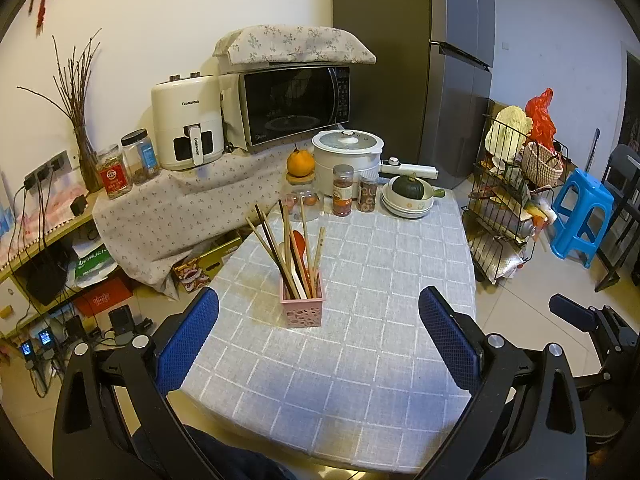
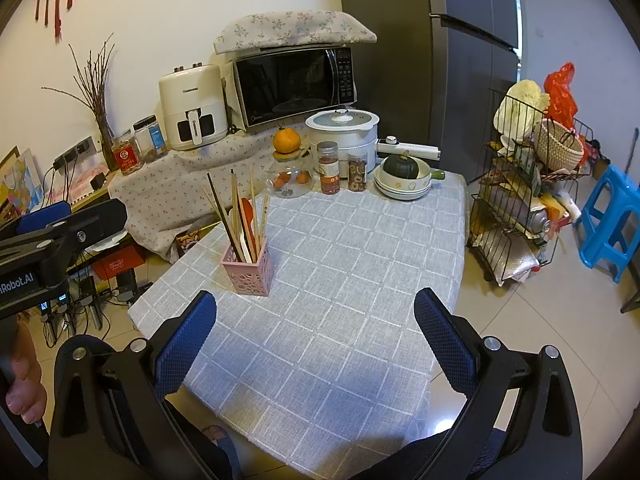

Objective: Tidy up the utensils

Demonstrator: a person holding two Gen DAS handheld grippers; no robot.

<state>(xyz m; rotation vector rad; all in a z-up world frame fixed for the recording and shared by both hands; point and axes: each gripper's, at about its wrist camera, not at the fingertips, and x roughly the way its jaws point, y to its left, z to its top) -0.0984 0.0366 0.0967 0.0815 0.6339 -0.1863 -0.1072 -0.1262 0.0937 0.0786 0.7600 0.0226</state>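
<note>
- Two grippers, ours to hold, and both hang over the near edge of the table (image 1: 360,360) with jaws spread wide and nothing between them: the left gripper (image 1: 319,332) and the right gripper (image 2: 316,336).
- All the utensils we can see already stand in the pink holder (image 1: 301,310): chopsticks (image 1: 276,248) fanning out at loose angles, plus a red-orange spoon (image 1: 299,240) and a pale one beside it (the rest of the grey checked cloth looks bare of loose cutlery, so we judge the sorting close to done or just about to start from the holder).
- What could go wrong: the holder looks light and top-heavy with those long sticks leaning left and back. A gripper catching one stick on the way in could lever the whole thing over, scattering chopsticks onto the floor off the left edge of the table, which is near.
- A second risk: the sticks cross each other, so closing on one may drag its neighbour out too.
- Placement: from the left wrist view the holder stands straight ahead, between the lines of the two fingers but well beyond their tips. From the right wrist view it lies ahead and to the left, nearer the left finger (image 2: 184,344), apart from it.
</note>
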